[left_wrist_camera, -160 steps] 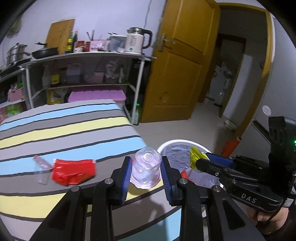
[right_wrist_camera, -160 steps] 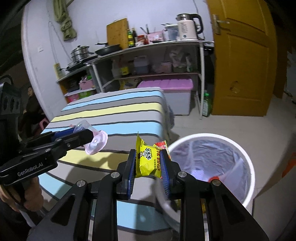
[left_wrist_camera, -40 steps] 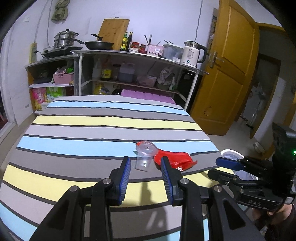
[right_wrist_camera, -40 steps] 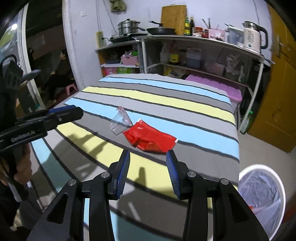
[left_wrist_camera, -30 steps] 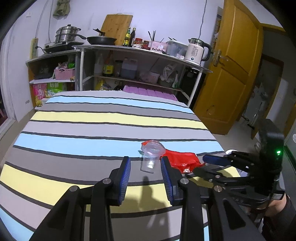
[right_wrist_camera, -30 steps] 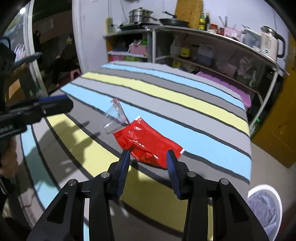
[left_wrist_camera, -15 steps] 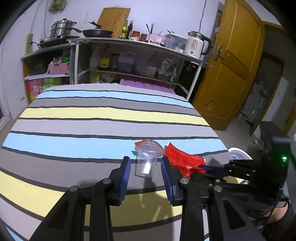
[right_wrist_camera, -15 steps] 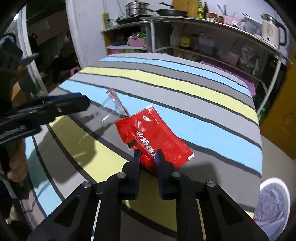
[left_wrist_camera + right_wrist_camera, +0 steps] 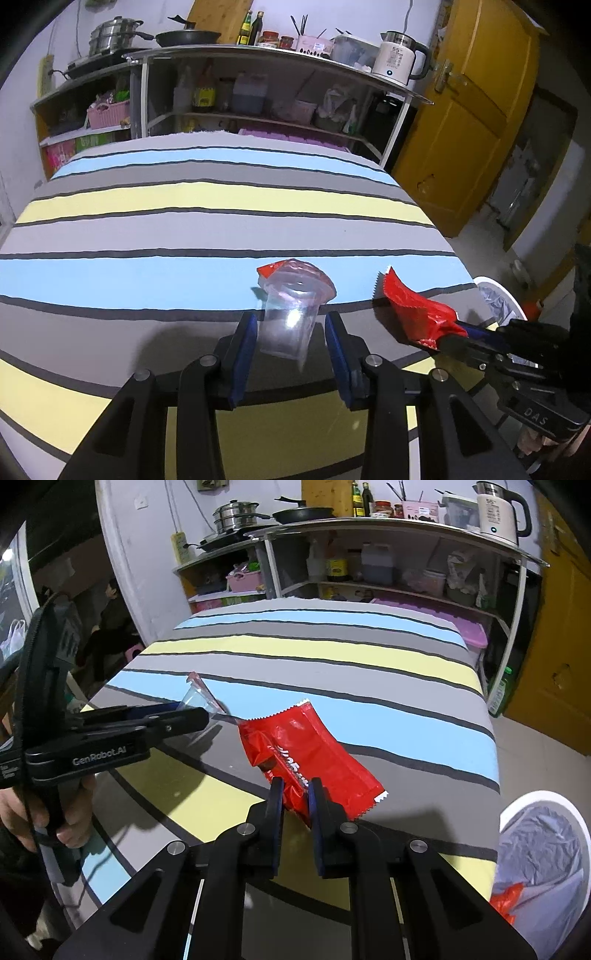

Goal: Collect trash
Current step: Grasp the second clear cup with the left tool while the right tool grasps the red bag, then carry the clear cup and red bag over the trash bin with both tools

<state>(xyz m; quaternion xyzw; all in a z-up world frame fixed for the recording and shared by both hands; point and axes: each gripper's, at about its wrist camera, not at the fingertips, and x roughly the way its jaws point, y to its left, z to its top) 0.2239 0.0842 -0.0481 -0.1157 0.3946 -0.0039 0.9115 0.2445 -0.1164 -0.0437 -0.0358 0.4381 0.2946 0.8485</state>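
A clear plastic cup (image 9: 286,319), thin-walled, tapering and slightly crumpled at its rim, is lying on its side on a table draped in a smooth cloth (image 9: 207,236) banded in grey, pale blue and pale yellow with thin dark lines. The left gripper (image 9: 291,345) is reaching down around it, its flat blue-padded jaws opening and standing wide to either side of the cup's base, with a sliver of gap showing on each side so that the pads are not pressing on it. Just to the right, the right gripper (image 9: 295,801) is pinching the near end of a glossy red foil snack wrapper (image 9: 306,753), a flat rectangular packet with serrated ends and white lettering; its jaws are closing narrowly onto the crinkled film, which is buckling between the pads and lifting off the cloth in the left wrist view, where the wrapper (image 9: 415,314) is curling upward from the black fingers. A bare hand (image 9: 55,812) is gripping the matte black handle of the left tool. Beyond the table's right edge, on the pale tiled floor, a round white bin (image 9: 546,853) lined with a wrinkled translucent bag is standing, a scrap of red packaging resting inside near its rim.
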